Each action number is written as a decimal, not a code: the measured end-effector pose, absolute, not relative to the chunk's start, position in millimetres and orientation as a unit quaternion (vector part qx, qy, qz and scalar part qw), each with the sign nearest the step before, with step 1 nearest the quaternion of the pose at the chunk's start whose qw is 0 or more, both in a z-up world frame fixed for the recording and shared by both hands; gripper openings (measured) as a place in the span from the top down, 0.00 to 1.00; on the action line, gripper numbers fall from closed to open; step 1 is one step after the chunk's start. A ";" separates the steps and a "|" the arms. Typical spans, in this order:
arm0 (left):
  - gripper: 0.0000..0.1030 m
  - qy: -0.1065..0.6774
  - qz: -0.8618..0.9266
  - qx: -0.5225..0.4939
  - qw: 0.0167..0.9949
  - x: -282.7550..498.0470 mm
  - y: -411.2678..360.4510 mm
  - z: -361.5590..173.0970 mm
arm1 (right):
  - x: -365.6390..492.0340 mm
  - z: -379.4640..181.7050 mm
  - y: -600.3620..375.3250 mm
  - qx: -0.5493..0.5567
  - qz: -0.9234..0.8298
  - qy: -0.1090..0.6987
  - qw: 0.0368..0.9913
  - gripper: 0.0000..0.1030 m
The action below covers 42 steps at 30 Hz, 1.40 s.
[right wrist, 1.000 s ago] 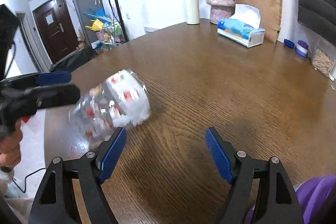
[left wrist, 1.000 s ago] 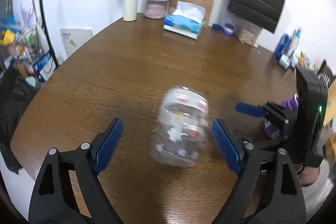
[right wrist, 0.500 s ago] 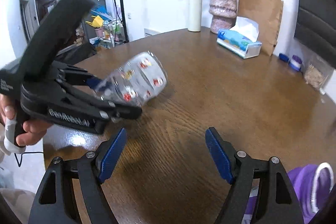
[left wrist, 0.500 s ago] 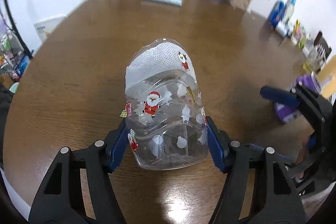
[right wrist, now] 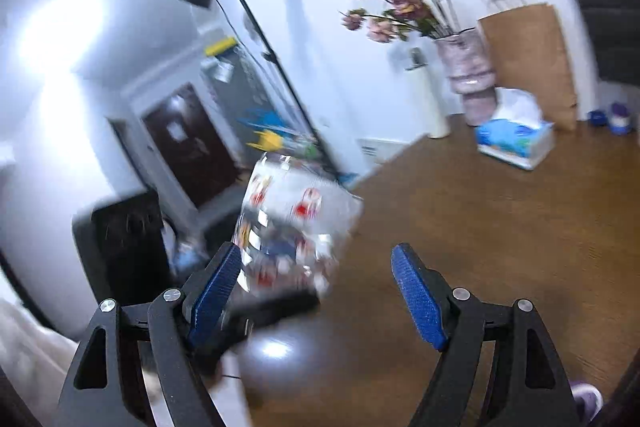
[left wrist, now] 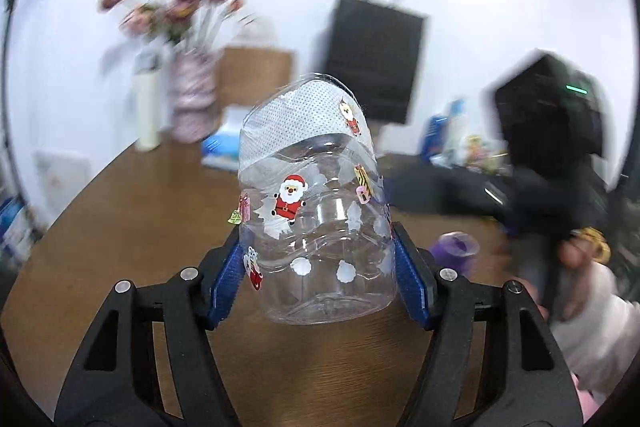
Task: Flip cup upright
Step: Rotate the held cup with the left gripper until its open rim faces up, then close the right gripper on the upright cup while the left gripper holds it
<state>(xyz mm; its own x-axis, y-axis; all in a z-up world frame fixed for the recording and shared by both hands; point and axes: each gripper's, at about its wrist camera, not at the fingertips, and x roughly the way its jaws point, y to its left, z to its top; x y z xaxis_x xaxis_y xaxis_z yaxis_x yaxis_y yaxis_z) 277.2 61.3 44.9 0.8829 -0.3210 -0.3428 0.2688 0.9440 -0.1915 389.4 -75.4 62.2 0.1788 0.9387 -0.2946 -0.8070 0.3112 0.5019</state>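
A clear plastic cup (left wrist: 316,211) with Santa stickers and a white mesh band is clamped between the blue pads of my left gripper (left wrist: 318,271), lifted above the brown table (left wrist: 120,227). Its mesh-banded end points away from the camera and upward. In the right wrist view the cup (right wrist: 296,227) is blurred, held at the left above the table edge. My right gripper (right wrist: 316,291) is open and empty, to the right of the cup and apart from it. It shows as a dark blurred shape in the left wrist view (left wrist: 552,155).
A vase of dried flowers (right wrist: 464,71), a white bottle (right wrist: 432,103), a brown paper bag (right wrist: 528,59) and a tissue box (right wrist: 516,139) stand at the table's far side. A purple cup (left wrist: 456,247) sits on the table at the right.
My left gripper closed on the cup, lifted it off the table and tilted it up. The right gripper swung upward and stayed open.
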 end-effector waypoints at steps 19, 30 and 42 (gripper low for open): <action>0.35 0.200 -0.162 -0.047 0.965 324.4 40.7 32.6 | 368.5 75.6 -40.3 -0.091 0.460 0.199 0.861 0.29; 0.37 0.202 -0.140 -0.018 0.969 346.8 21.4 15.4 | 389.1 65.1 -53.3 -0.120 0.457 0.195 0.860 0.25; 0.38 0.220 -0.154 -0.041 0.962 342.1 12.0 5.2 | 382.4 48.9 -66.3 -0.107 0.421 0.216 0.874 0.25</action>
<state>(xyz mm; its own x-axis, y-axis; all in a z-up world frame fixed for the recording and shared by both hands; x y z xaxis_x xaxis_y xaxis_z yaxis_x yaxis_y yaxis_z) 342.1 12.0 5.2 0.8559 -0.3143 -0.4107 0.2782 0.9492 -0.1468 382.4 -66.3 48.9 0.5514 0.6904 -0.4683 -0.7827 0.6224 -0.0039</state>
